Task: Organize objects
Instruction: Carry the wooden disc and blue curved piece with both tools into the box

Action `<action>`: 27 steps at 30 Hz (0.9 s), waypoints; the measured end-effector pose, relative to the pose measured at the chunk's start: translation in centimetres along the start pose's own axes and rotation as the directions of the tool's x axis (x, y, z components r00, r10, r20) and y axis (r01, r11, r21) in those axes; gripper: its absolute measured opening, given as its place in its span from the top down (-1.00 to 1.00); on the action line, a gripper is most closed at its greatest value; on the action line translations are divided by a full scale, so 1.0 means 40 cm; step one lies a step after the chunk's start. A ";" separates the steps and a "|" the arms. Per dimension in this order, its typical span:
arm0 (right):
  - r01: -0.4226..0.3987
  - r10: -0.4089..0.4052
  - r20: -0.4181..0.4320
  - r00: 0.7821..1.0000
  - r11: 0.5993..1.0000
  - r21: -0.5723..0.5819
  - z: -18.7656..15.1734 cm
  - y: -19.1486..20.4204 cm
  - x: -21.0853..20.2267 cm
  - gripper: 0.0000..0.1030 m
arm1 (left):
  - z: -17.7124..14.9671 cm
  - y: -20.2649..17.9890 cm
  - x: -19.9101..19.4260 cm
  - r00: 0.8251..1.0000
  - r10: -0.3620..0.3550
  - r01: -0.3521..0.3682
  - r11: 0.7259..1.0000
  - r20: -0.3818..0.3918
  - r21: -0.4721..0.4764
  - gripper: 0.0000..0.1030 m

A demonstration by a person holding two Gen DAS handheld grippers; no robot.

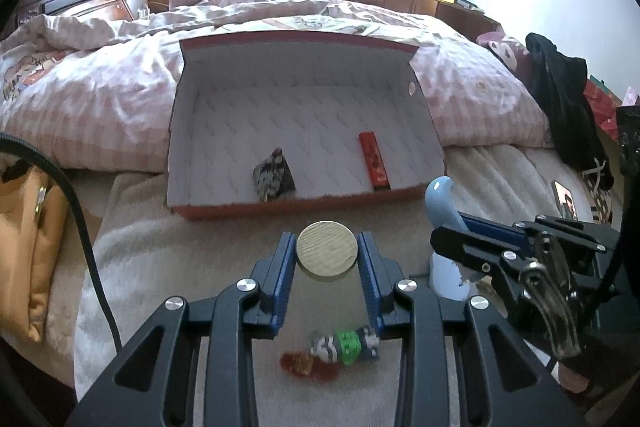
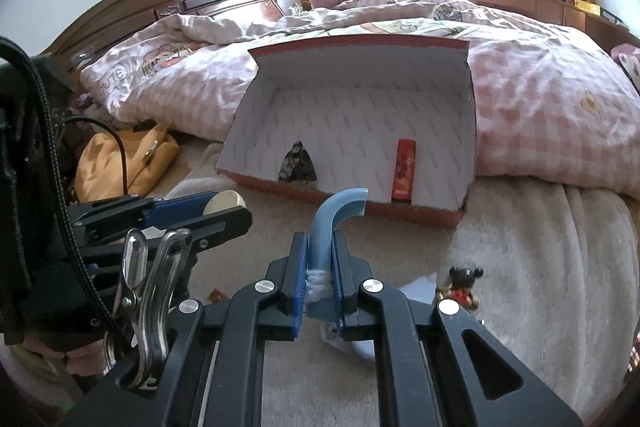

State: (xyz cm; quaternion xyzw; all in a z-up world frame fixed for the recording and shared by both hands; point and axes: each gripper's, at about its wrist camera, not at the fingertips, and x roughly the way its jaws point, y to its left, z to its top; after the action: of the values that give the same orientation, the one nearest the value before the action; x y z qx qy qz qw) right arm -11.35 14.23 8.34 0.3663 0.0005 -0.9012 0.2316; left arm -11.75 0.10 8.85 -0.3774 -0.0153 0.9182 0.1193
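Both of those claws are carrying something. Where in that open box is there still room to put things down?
The box floor is bare across its back and left. Only the near edge is taken, by a dark patterned pouch and a red pack, with a free gap between them.

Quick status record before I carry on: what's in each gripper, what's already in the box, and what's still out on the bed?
left gripper: shut on round gold disc
right gripper: shut on blue curved piece, with white fluffy material pinched lower between the fingers
box: open on the bed, holds dark patterned triangular item and red bar
still out: green-and-white toy, red wrapper, mouse figure
both held items: short of the box
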 end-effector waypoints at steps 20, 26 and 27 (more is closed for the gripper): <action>0.002 -0.002 -0.004 1.000 1.000 0.018 0.132 -0.022 0.146 0.75 | 0.131 0.071 0.148 0.999 0.041 -0.041 0.999 0.004 -0.018 0.40; 0.009 -0.008 -0.025 1.000 0.999 0.046 0.133 -0.040 0.198 0.75 | 0.138 0.087 0.193 0.998 0.058 -0.058 0.998 -0.006 -0.011 0.40; 0.013 -0.012 -0.027 1.000 0.999 0.048 0.132 -0.043 0.205 0.75 | 0.139 0.088 0.199 0.998 0.058 -0.058 0.998 -0.008 -0.010 0.40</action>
State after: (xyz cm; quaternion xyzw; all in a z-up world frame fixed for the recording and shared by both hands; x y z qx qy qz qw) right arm -20.68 11.46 6.51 0.3838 -0.0159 -0.8974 0.2170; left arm -21.83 -1.16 6.91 -0.3818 -0.0084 0.9197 0.0907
